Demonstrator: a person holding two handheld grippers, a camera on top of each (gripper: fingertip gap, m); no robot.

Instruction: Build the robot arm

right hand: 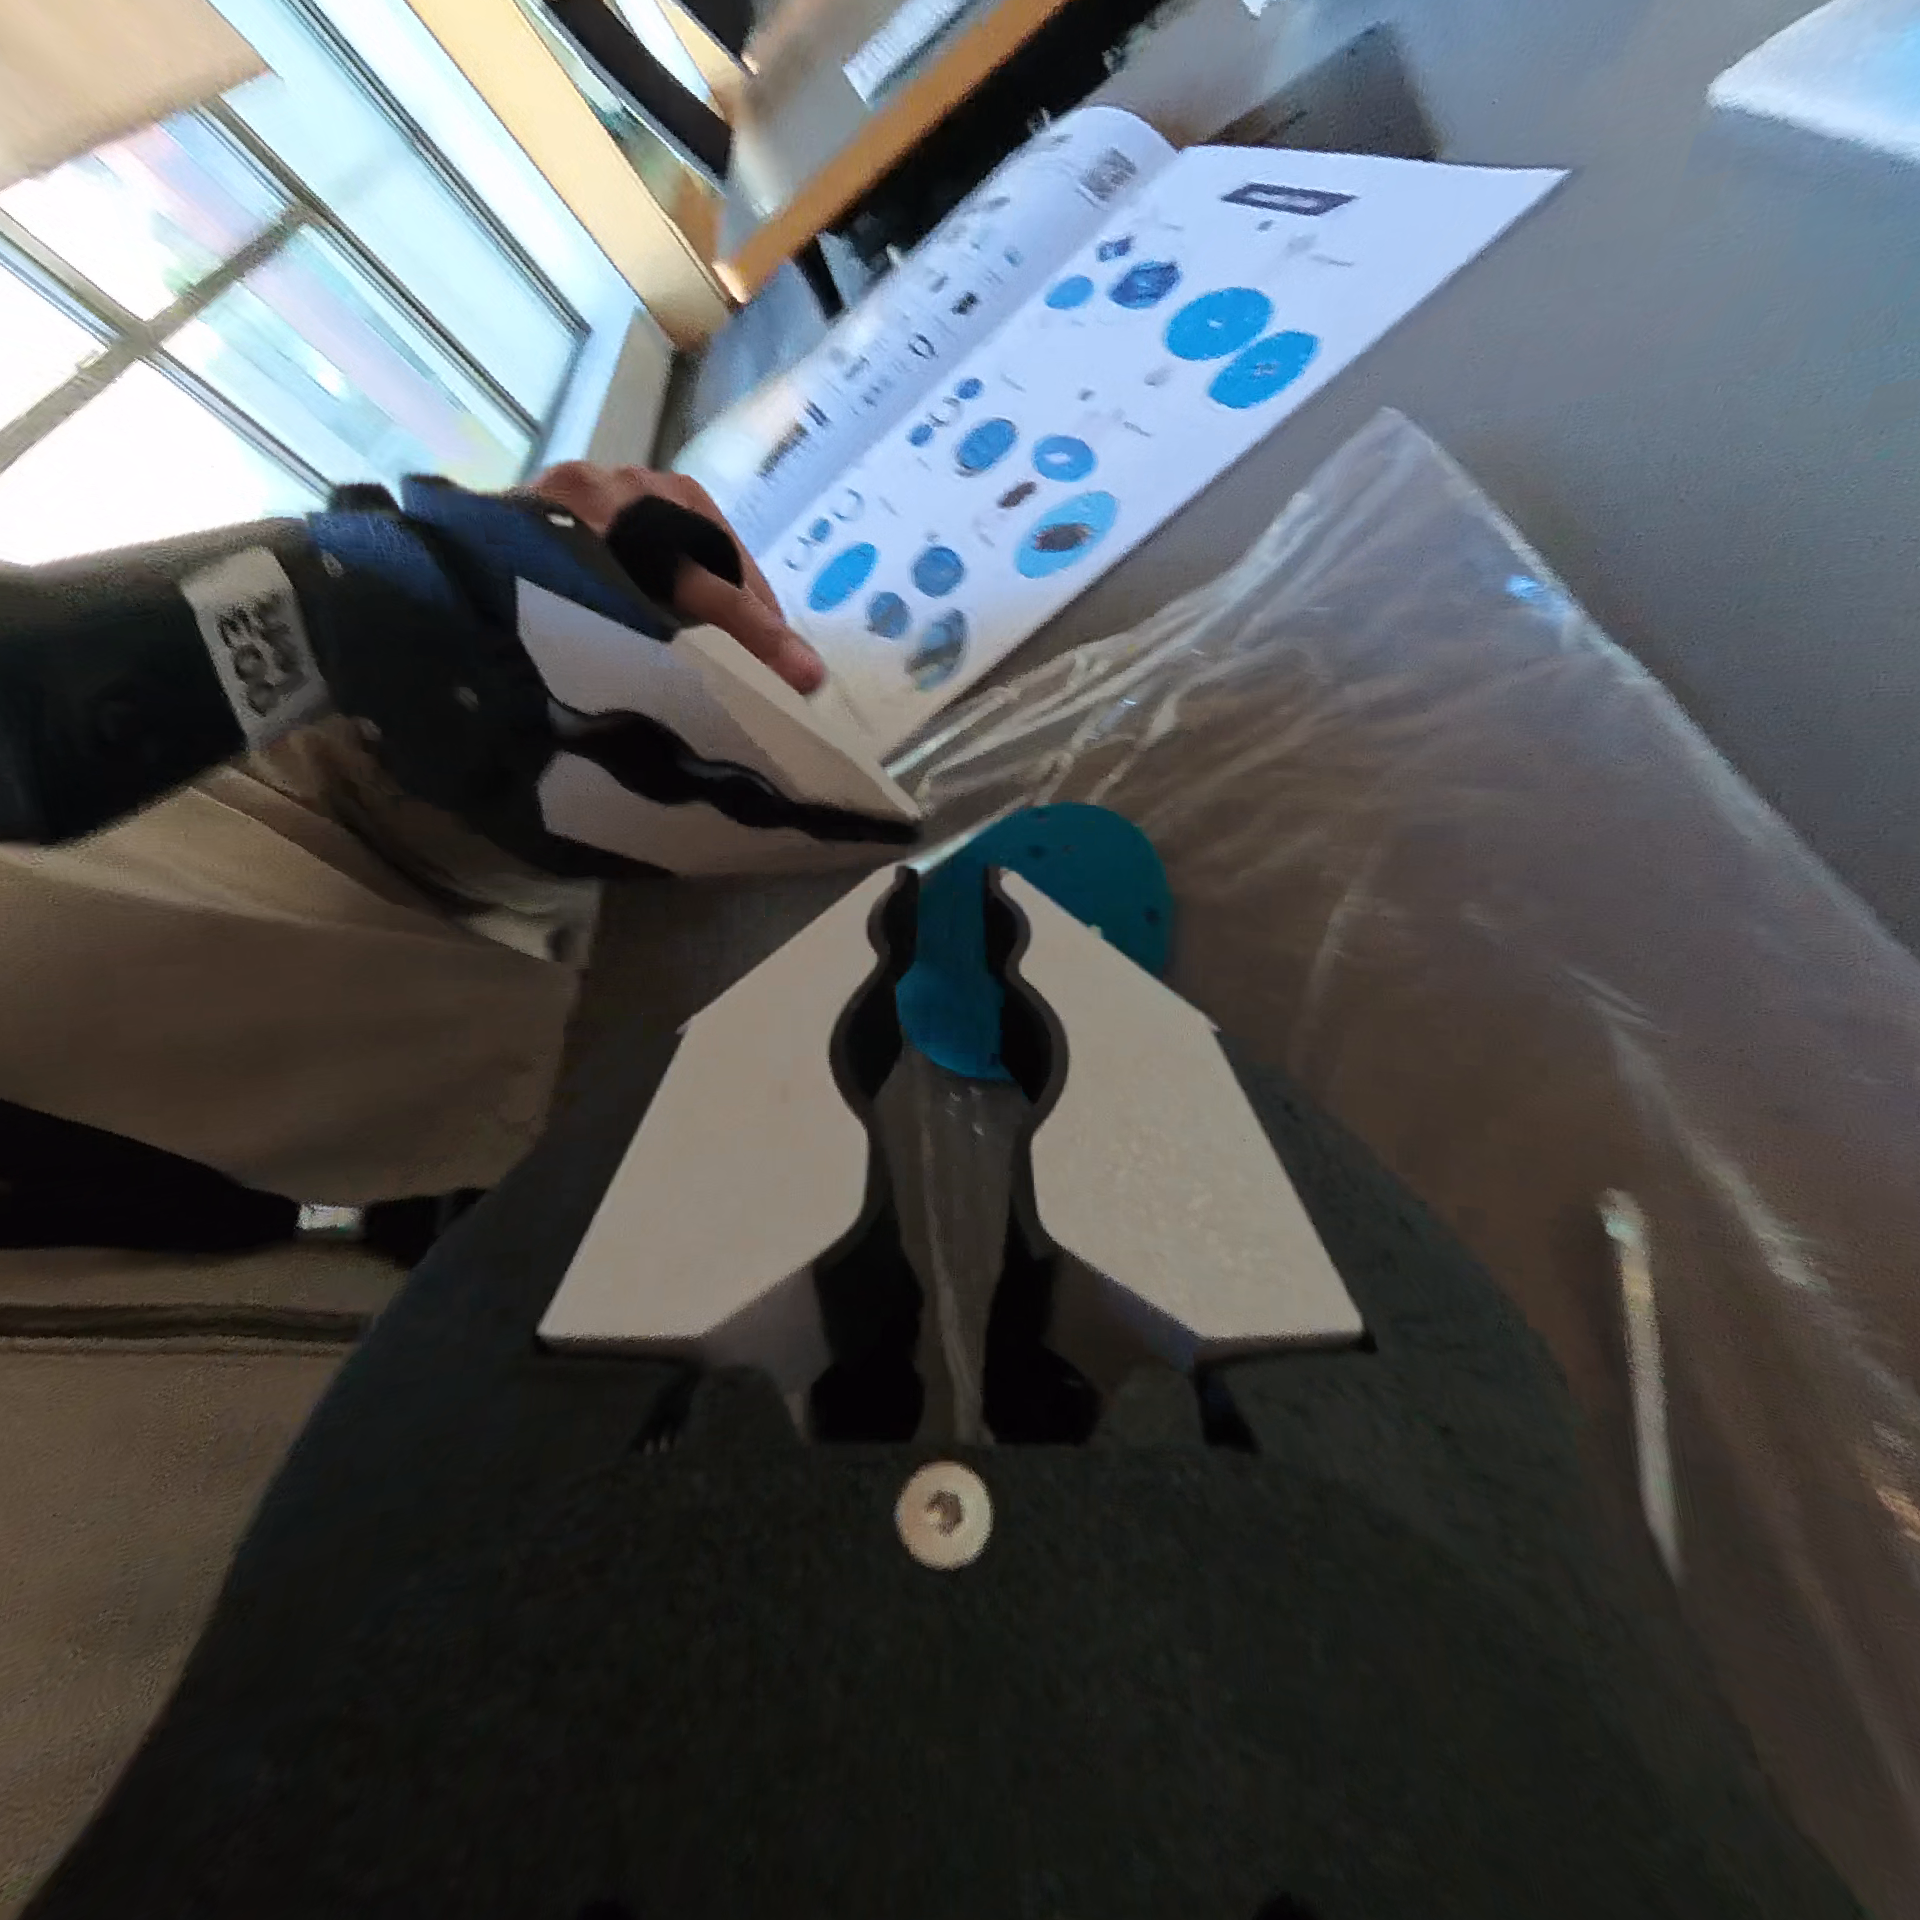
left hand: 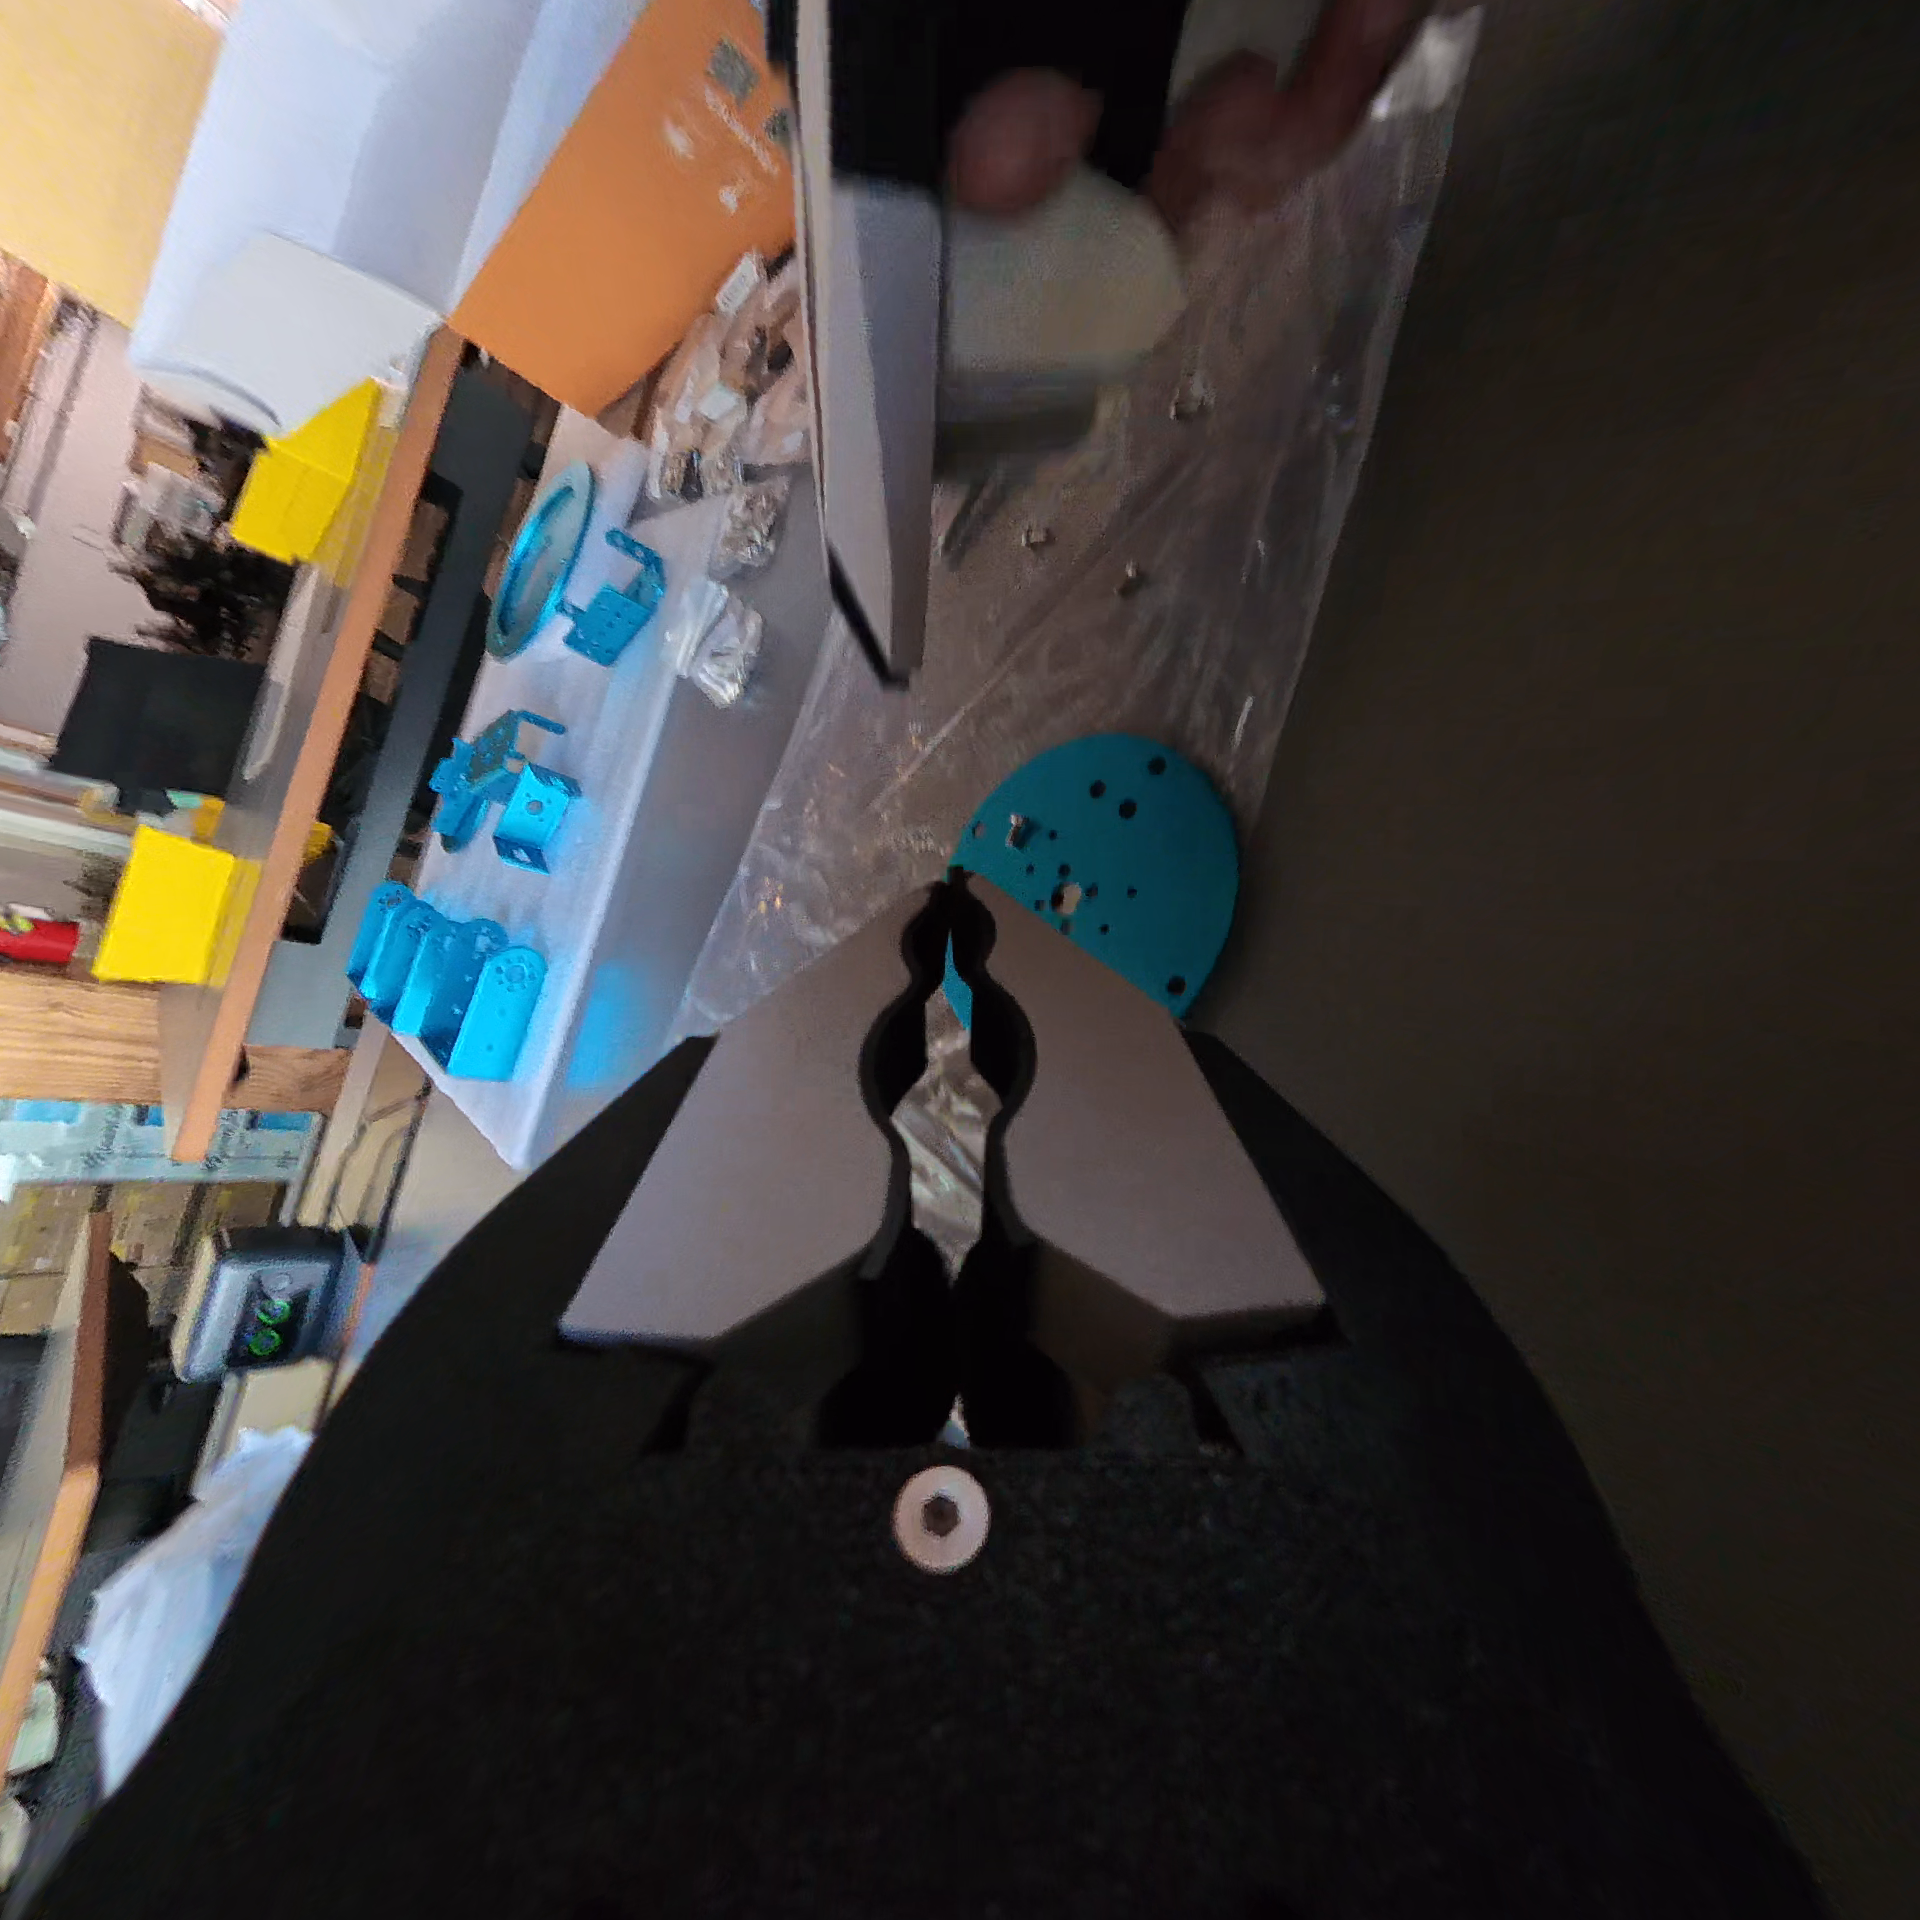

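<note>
Left gripper (left hand: pixel 954 894) pinches the plastic bag (left hand: pixel 1195 582) beside a teal disc (left hand: pixel 1122 862) (right gripper (right hand: pixel 956 883) slightly parted).

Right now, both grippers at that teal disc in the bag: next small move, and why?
Probably open the right gripper slightly. Its jaws straddle the teal perforated disc and clear plastic bag with a gap, gripping nothing firmly, while the left gripper already pinches shut at the bag beside the disc's edge.
</note>
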